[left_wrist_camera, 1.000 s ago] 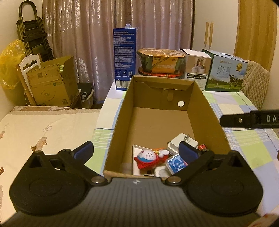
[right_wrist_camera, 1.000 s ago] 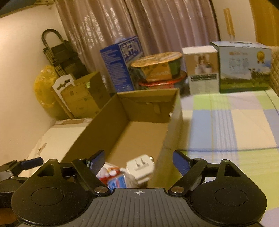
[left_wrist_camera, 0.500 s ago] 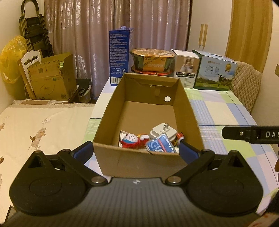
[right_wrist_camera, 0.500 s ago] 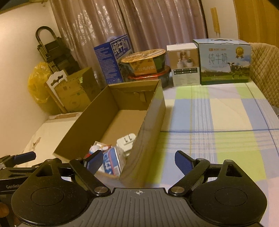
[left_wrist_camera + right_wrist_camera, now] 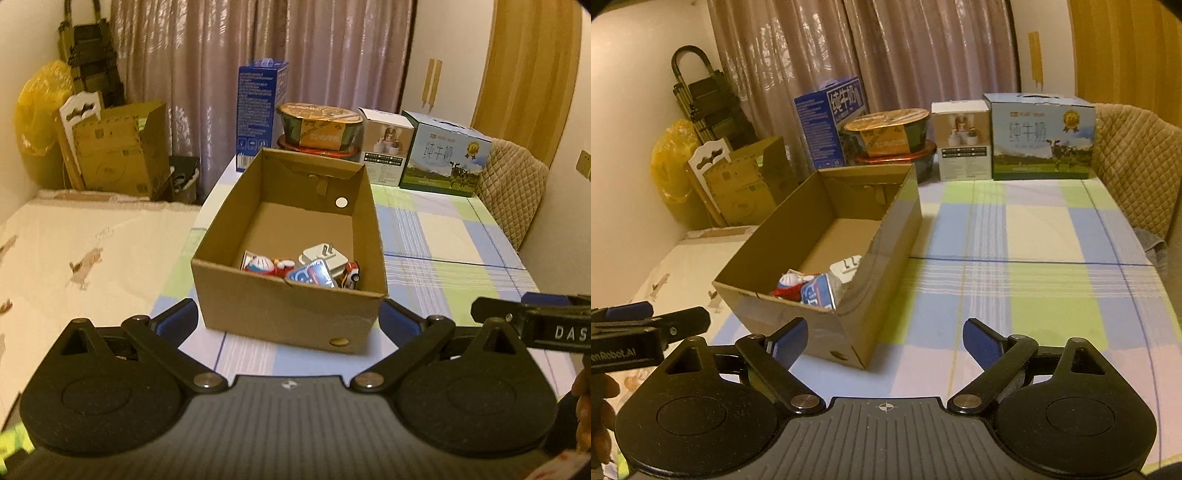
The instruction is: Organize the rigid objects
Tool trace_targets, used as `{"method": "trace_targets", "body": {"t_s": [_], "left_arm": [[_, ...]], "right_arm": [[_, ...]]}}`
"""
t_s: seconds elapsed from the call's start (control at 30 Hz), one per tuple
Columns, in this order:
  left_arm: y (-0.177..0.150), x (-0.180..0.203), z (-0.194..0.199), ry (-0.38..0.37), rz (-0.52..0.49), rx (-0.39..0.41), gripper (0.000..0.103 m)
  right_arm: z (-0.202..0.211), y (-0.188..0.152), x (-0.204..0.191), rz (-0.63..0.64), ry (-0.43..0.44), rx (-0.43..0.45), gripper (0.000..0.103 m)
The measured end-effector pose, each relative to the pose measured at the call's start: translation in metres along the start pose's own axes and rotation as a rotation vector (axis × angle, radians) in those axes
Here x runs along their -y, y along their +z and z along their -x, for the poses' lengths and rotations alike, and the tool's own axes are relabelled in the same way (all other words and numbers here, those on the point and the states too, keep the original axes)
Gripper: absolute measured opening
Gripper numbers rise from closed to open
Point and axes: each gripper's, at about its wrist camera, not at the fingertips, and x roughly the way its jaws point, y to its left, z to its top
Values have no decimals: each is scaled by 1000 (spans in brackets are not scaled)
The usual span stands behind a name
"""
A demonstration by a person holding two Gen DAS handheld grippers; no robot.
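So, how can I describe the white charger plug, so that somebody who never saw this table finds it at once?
On the checked tablecloth stands an open cardboard box. All its small things lie together at the near end, and the charger plug is the one farthest back in that group. It is the only plain white block, with two metal prongs sticking up, while the toys and packet beside it are colourful.
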Motion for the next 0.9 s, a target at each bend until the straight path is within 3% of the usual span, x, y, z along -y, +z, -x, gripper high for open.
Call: {"method": "trace_targets", "body": {"t_s": [0.4, 0.9], "left_arm": [[-19, 2, 12, 9, -26, -45, 102], [-27, 4, 12, 14, -48, -47, 102]], "right_arm": [[11, -22, -2, -12, -32, -28, 89], [5, -30, -12, 6, -50, -68, 89]]}}
